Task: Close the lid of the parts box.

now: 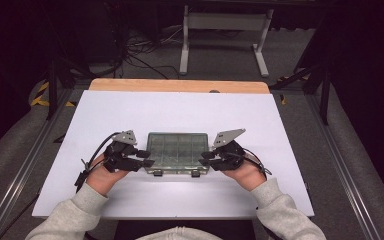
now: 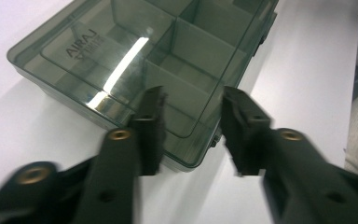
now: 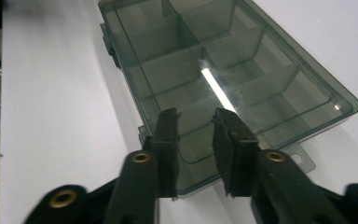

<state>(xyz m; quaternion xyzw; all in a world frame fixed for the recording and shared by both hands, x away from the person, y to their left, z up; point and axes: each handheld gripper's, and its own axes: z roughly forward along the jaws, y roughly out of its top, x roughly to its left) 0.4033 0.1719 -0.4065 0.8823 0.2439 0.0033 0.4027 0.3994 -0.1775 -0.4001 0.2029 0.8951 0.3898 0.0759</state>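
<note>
Left gripper at 9 o'clock, right gripper at 3 o'clock, both parted narrowly, flank the plastic box; close both evenly on its ends.

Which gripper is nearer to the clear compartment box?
Neither clearly; they look about equally near. The left gripper sits at the left end of the compartment box, the right gripper at its right end, both with jaws open at the near corners.

Organizer box far end cut off by top edge; compartment contents indiscernible.
</note>
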